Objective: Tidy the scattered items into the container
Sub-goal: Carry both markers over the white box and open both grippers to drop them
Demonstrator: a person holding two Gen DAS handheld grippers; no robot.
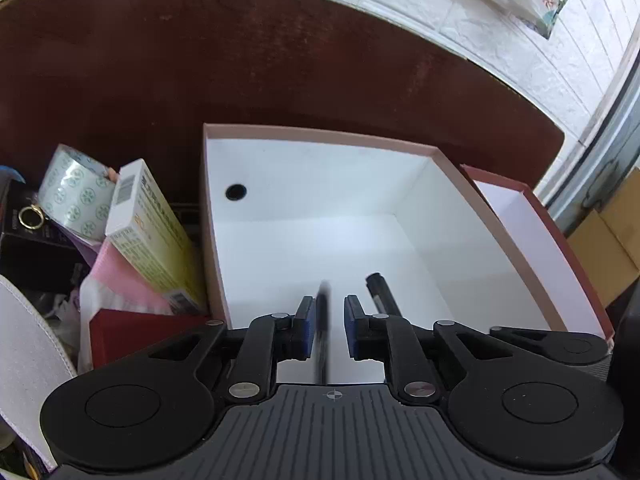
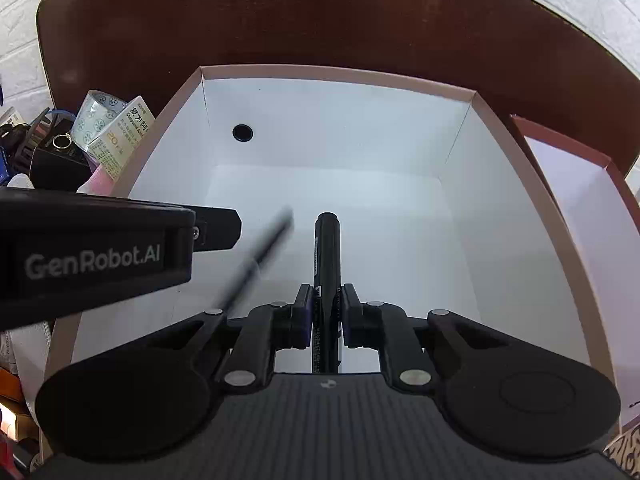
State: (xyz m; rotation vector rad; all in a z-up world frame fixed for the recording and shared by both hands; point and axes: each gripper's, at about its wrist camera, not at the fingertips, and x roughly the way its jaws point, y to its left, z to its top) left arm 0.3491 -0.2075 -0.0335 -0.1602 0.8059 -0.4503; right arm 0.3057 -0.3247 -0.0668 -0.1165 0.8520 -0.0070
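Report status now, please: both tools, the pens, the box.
Left tool open, thin pen blurred between pads. Right tool shut on black marker. Both over white box; nothing blocking.

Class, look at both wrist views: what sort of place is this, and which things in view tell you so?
Probably a home desk or storage corner rather than a workshop. A dark wooden table stands against a white brick-patterned wall, with household clutter beside the open white box: a roll of patterned tape and a medicine carton.
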